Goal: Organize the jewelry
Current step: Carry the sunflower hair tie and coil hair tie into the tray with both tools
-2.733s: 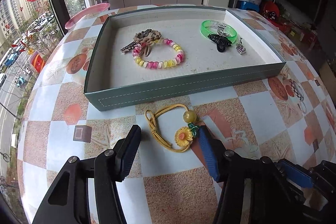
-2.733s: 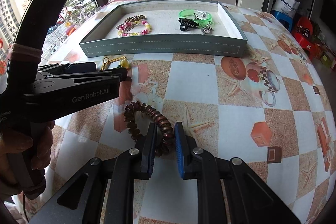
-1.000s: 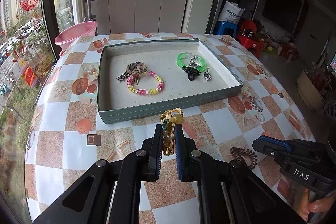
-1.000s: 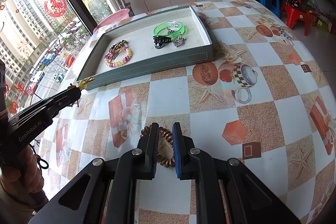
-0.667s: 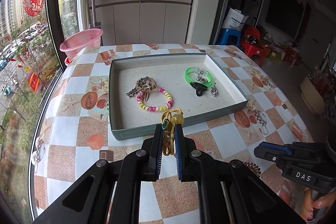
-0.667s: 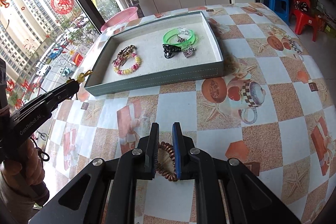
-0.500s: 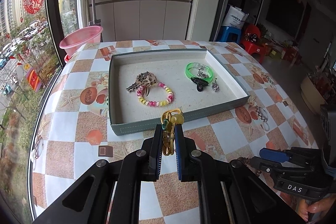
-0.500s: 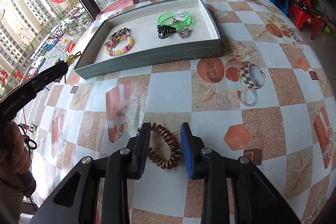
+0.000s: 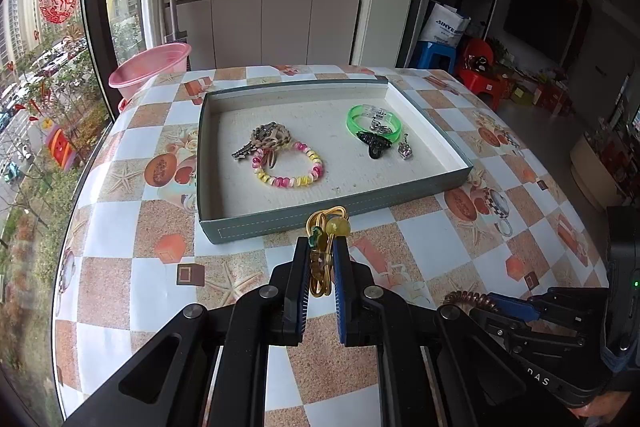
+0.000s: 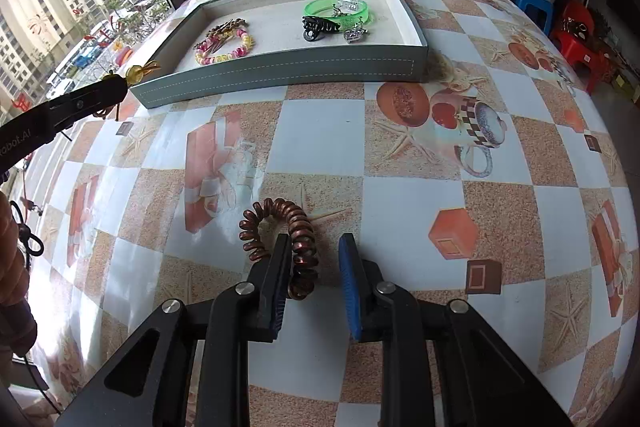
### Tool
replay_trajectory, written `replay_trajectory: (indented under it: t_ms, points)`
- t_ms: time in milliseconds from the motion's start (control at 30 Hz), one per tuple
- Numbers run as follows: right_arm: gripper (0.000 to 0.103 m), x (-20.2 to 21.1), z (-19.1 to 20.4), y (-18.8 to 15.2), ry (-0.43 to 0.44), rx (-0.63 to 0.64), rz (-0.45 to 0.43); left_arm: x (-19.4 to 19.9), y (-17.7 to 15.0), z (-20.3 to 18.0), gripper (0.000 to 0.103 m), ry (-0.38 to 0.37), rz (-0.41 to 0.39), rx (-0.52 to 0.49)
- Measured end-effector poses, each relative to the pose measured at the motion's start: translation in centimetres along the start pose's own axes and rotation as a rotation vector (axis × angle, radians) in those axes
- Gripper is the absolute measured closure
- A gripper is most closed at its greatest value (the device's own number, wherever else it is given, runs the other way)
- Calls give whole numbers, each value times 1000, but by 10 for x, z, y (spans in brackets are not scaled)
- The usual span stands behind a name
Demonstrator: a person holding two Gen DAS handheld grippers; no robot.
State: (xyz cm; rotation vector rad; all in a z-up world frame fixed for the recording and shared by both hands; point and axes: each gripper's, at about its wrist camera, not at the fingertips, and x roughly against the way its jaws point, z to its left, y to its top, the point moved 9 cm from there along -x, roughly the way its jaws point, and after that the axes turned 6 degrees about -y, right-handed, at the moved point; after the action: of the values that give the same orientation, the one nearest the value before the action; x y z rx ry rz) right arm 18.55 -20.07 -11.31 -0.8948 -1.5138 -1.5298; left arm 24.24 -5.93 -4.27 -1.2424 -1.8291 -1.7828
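Yellow cord hair tie sits pinched in the left claw — its bead and loop poke out past the tips, held above the table, just short of the tray. Ahead of that claw, inside the tray, lie a bead bracelet and a green bangle. The right claw is closing, jaws apart in the frame — the copper coil tie lies on the table with its right side between them, against the left pad, clear of the blue one.
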Motion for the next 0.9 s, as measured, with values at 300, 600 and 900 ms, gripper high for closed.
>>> replay_trajectory:
  t_ms: [300,600,900]
  points:
    - [90,22,-4,17,15,-39,-60,4,7,4,79,3,-10,6]
    - [90,55,-20,82,37,-105,-157,8,46,10,79,33,-51,-2]
    - [90,62,-26,143,52,-133,-206,-3,76,17,79,86,-89,-16]
